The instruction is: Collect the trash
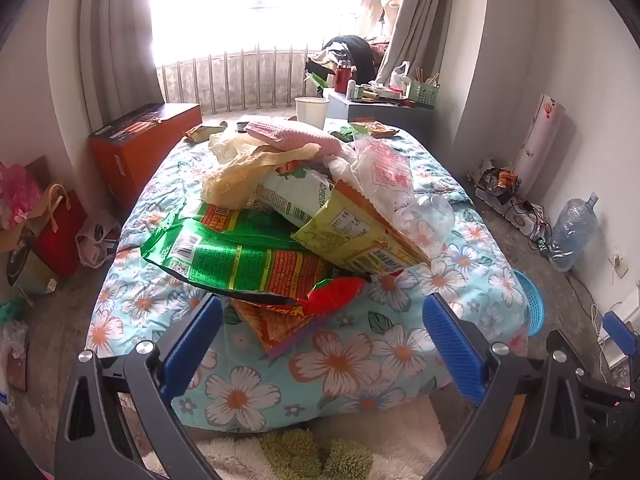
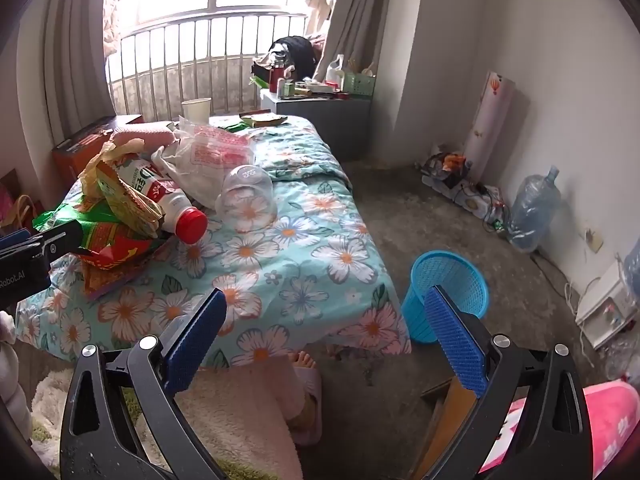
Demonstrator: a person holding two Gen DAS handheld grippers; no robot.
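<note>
A pile of trash sits on the flowered table cover (image 1: 340,364): a green and red snack bag (image 1: 240,260), a yellow wrapper (image 1: 360,232), plastic bags (image 1: 384,172), a pink knitted item (image 1: 296,136). In the right wrist view I also see a white bottle with a red cap (image 2: 176,208) and an upturned clear plastic cup (image 2: 248,196). My left gripper (image 1: 322,312) is open, just short of the pile's near edge. My right gripper (image 2: 322,306) is open and empty over the table's near right corner. A blue mesh waste basket (image 2: 444,292) stands on the floor right of the table.
A white paper cup (image 1: 312,112) and small wrappers (image 1: 376,128) lie at the table's far end. An orange box (image 1: 136,144) stands left, a cluttered grey cabinet (image 2: 320,116) behind. A water jug (image 2: 532,212) and cables lie along the right wall. My foot (image 2: 304,360) is under the table edge.
</note>
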